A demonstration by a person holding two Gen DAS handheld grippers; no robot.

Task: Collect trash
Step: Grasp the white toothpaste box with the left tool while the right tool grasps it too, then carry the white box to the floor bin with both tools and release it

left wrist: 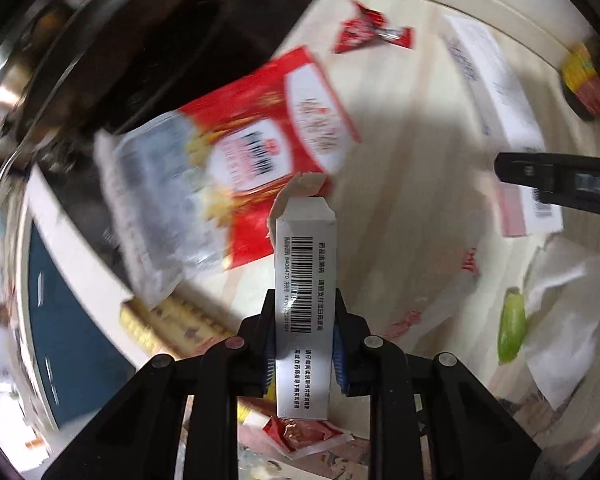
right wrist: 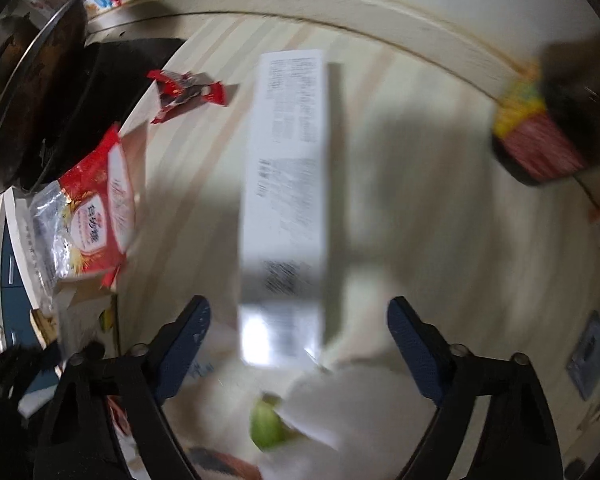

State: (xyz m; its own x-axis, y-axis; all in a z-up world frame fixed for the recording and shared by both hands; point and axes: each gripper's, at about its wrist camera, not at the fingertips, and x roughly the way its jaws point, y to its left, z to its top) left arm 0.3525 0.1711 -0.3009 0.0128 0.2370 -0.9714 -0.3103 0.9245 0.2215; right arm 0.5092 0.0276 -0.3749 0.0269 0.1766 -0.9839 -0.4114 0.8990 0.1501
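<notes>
My left gripper (left wrist: 303, 300) is shut on a small white carton with a barcode (left wrist: 305, 280), held upright above the pale wooden table (left wrist: 400, 168). A large red and white snack bag (left wrist: 236, 160) lies beyond it. A small red wrapper (left wrist: 370, 28) lies farther back. My right gripper (right wrist: 299, 320) is open and empty above a long white printed box (right wrist: 288, 200); its finger (left wrist: 556, 176) shows at the right of the left wrist view. The box (left wrist: 496, 92), the red bag (right wrist: 96, 216) and the wrapper (right wrist: 188, 92) show in both views. A green scrap (right wrist: 266, 426) and white tissue (right wrist: 356, 408) lie below.
A dark pan with a metal rim (right wrist: 32, 92) stands at the back left. A red and yellow cup-like object (right wrist: 536, 140) stands at the back right. A torn red packet (left wrist: 304, 434) lies under my left gripper. The green scrap (left wrist: 511, 326) and tissue (left wrist: 564, 312) lie right.
</notes>
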